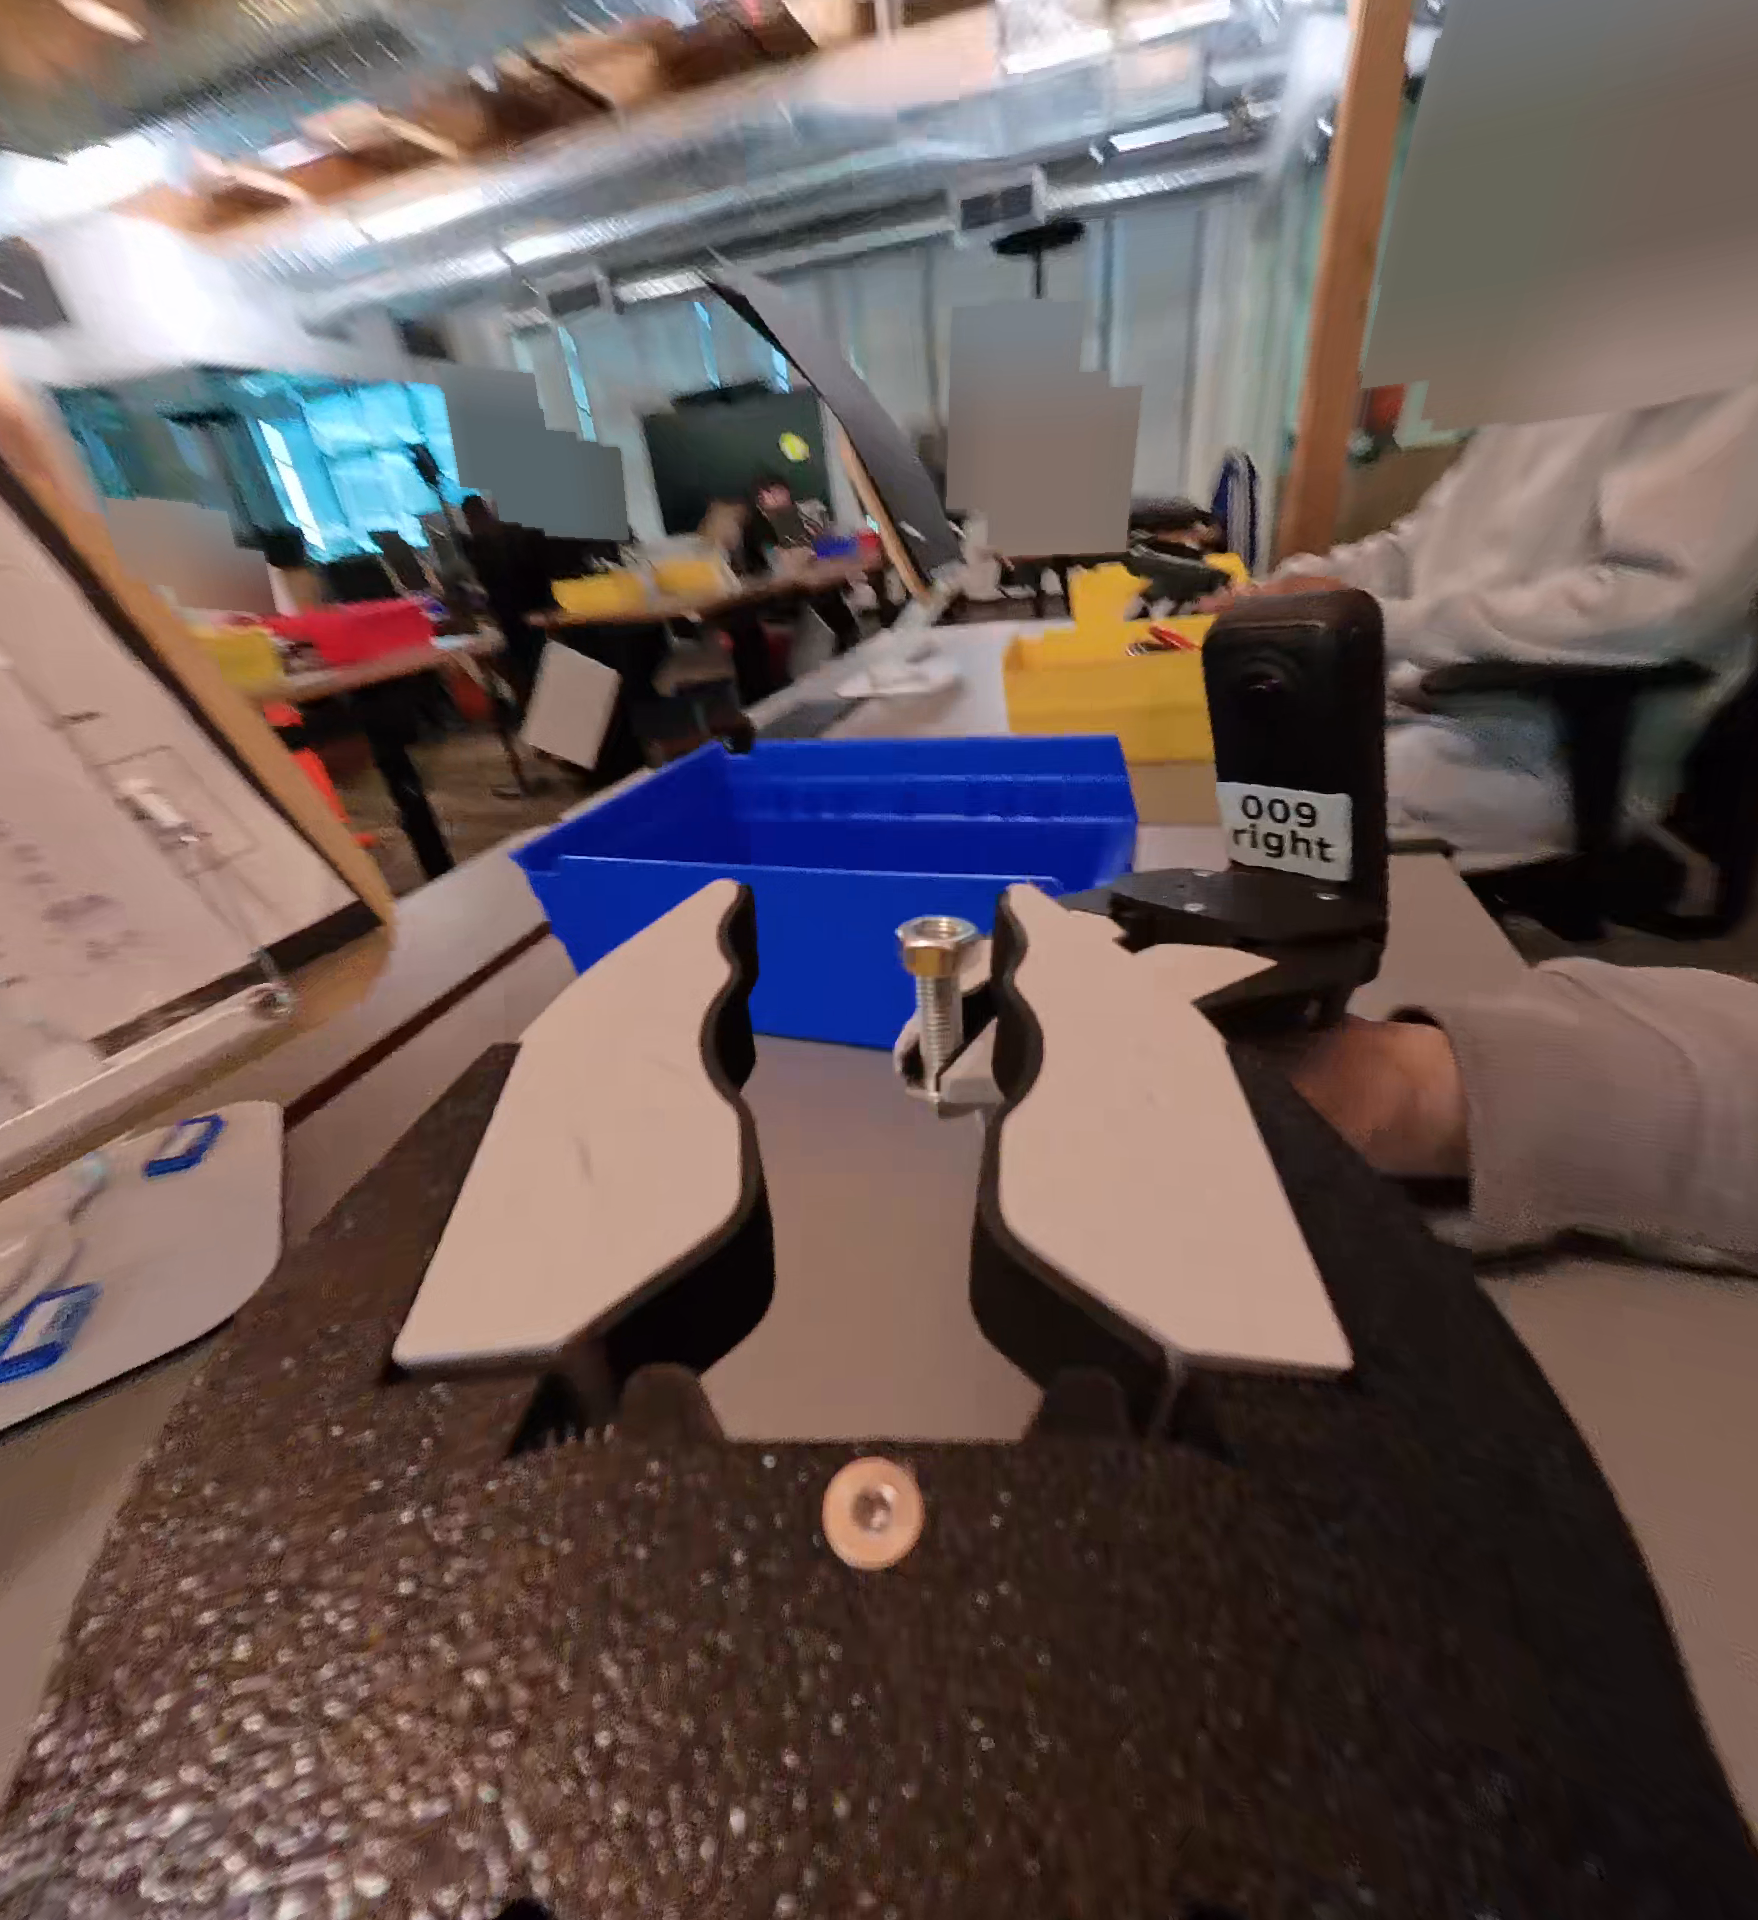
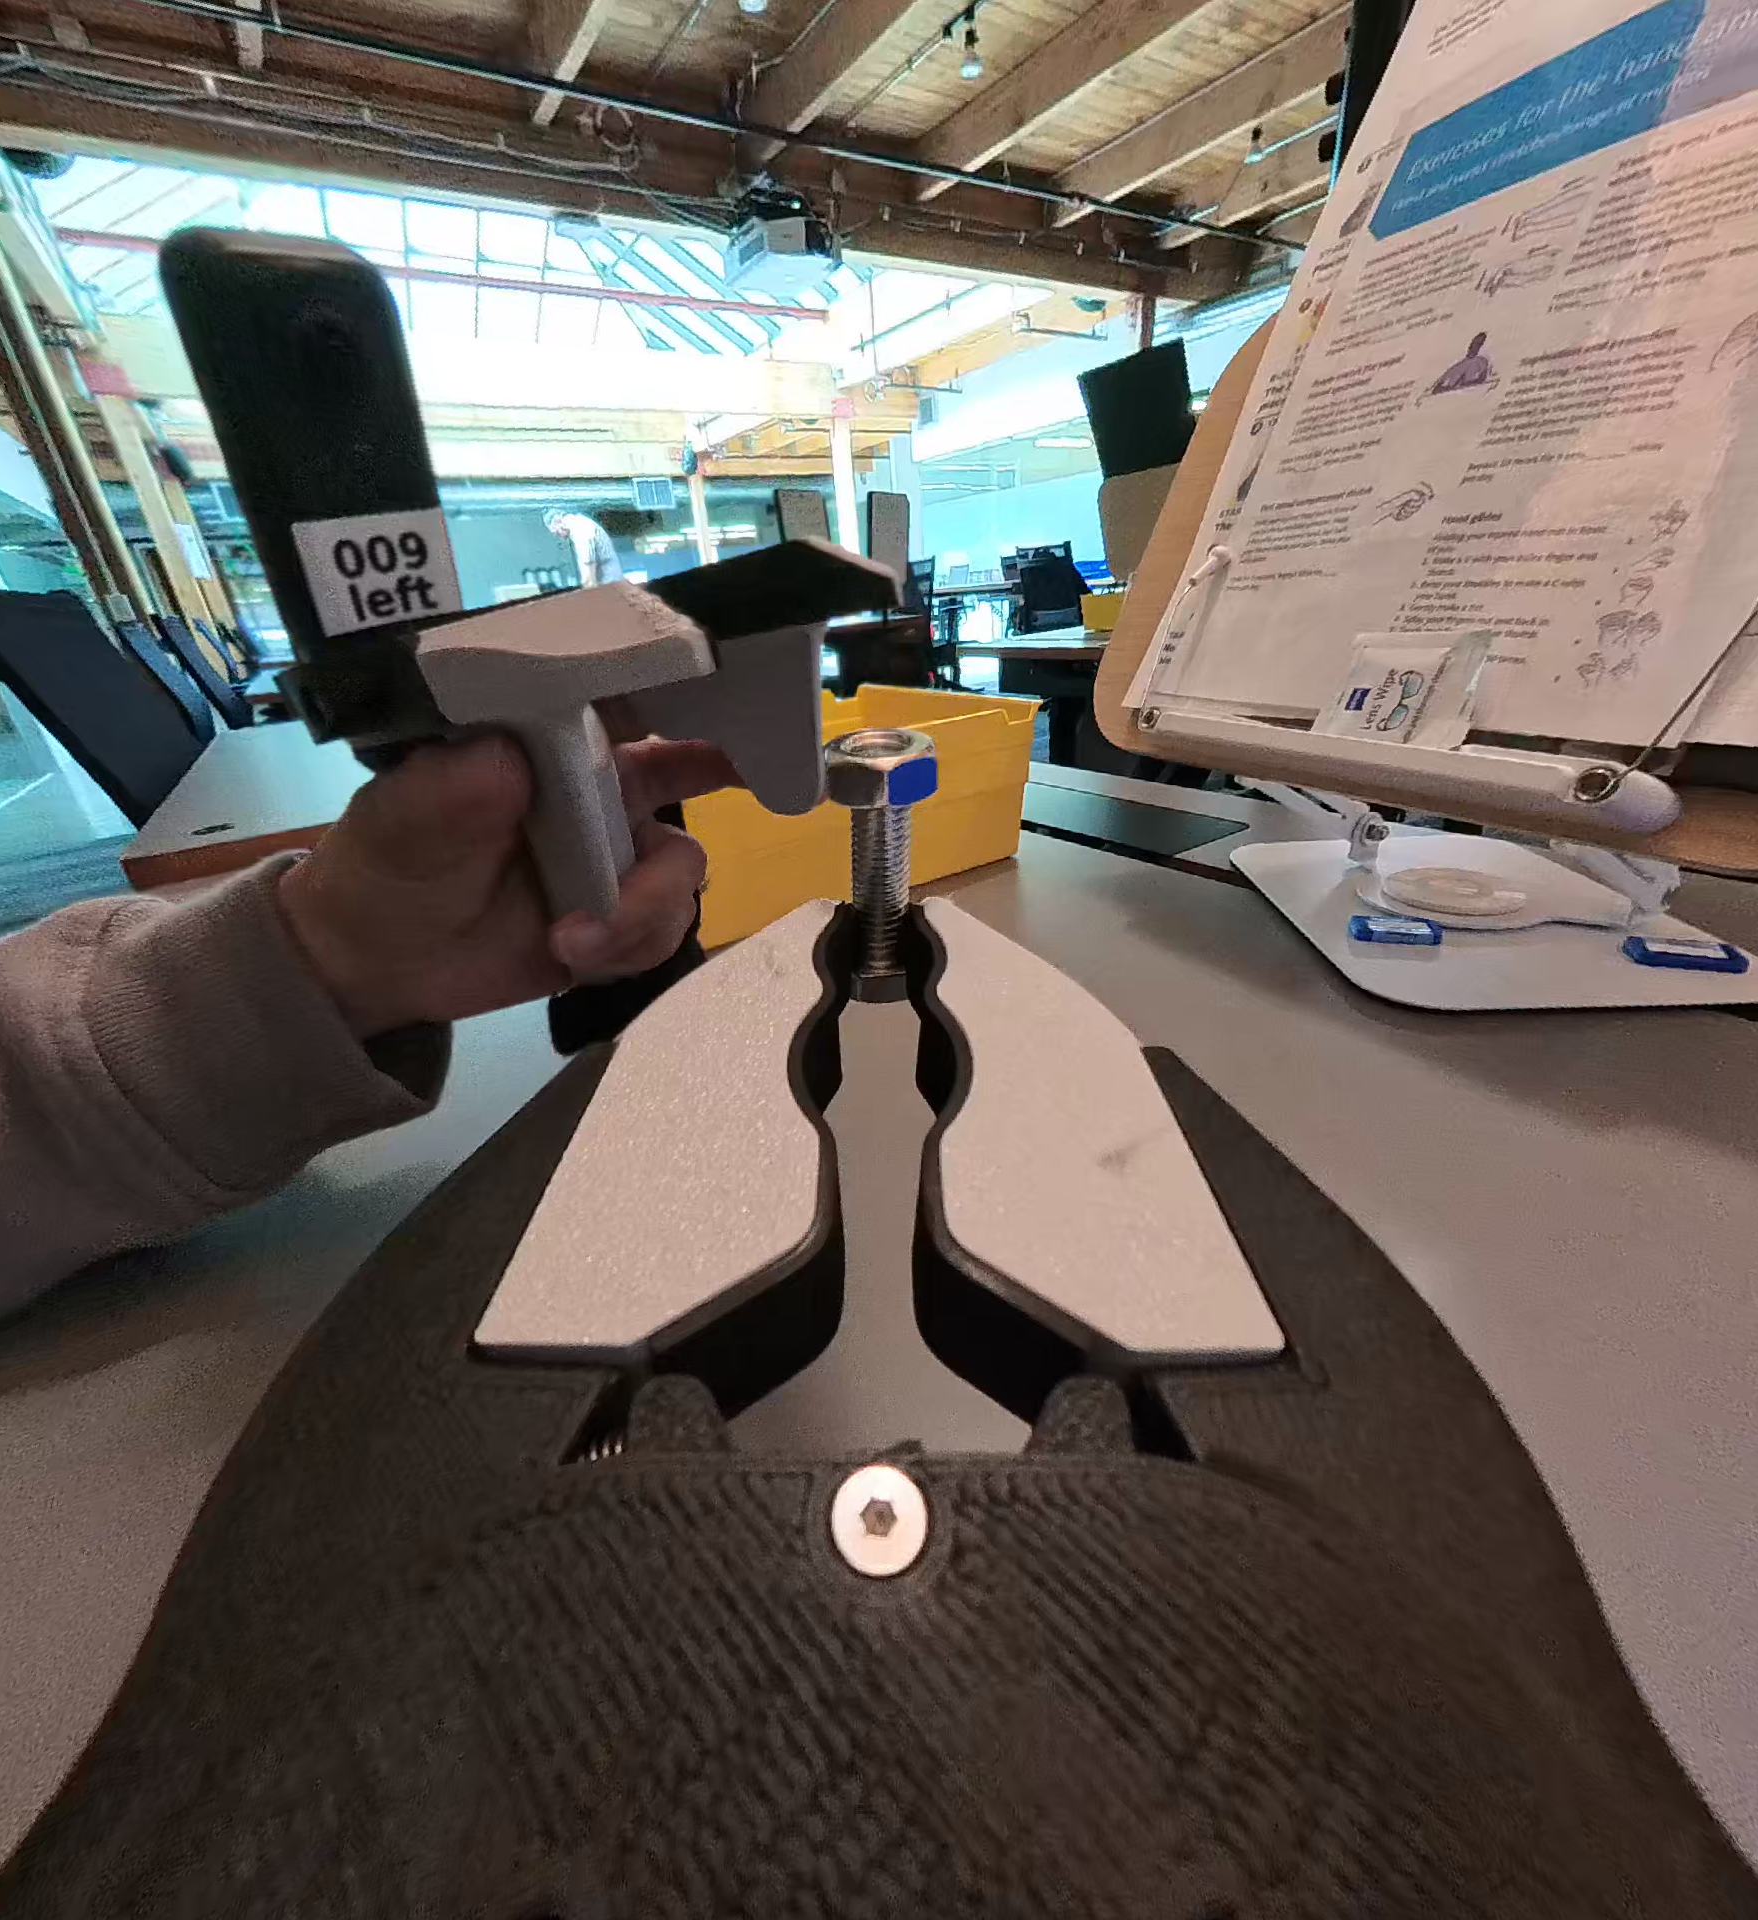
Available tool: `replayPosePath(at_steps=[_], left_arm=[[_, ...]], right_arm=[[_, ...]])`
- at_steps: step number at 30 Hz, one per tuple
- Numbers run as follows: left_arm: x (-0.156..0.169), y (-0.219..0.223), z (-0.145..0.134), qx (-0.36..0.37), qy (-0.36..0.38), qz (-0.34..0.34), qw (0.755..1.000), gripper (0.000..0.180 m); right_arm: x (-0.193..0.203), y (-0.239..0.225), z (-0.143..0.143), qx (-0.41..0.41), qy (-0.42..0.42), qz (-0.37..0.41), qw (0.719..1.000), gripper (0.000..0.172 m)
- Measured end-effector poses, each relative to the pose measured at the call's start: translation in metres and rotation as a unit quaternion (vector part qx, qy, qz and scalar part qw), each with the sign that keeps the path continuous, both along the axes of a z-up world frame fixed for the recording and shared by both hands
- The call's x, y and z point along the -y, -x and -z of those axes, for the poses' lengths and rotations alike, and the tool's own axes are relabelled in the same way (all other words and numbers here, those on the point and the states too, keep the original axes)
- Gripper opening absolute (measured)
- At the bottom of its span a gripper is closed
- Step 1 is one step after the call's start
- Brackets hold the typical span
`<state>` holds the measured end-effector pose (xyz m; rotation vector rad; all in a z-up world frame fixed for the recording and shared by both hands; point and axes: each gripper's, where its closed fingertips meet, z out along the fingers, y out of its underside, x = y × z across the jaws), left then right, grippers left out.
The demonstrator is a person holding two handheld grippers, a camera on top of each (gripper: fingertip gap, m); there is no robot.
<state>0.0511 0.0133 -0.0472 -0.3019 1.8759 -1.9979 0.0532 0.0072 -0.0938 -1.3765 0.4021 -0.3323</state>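
My right gripper [image 2: 877, 914] is shut on the lower shank of a silver bolt [image 2: 880, 883] and holds it upright above the grey table [image 2: 1477, 1195]. A silver nut [image 2: 877, 767] with a blue patch sits on the bolt's top end. My left gripper [image 1: 875, 914] is open. The nut [image 1: 937, 940] and bolt [image 1: 935, 1003] stand between its fingers, closer to the right one, with a clear gap to the left one. In the right wrist view a left gripper finger [image 2: 766, 727] sits right beside the nut. The right gripper's fingertips [image 1: 958, 1081] show edge-on around the bolt's base.
A blue bin [image 1: 854, 831] stands just behind the bolt, and a yellow bin [image 2: 916, 821] beyond it. A tilted document stand [image 2: 1477, 416] on a white base [image 2: 1477, 966] stands to one side. A person in white [image 1: 1581, 582] sits at the far right. Spacing between my two grippers at the tips: around 5 cm.
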Motion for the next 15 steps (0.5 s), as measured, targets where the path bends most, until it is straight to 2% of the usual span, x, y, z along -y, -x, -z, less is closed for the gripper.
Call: replayPosePath(at_steps=[4, 15], left_arm=[[-0.008, 0.000, 0.011, -0.016, 0.004, -0.011, 1.000, 0.041], [0.002, -0.004, 0.027, -0.043, -0.017, -0.011, 0.999, 0.041]], right_arm=[[-0.006, 0.002, 0.004, 0.002, 0.015, -0.002, 1.000, 0.009], [-0.017, 0.006, 0.009, 0.002, 0.036, -0.001, 0.999, 0.009]])
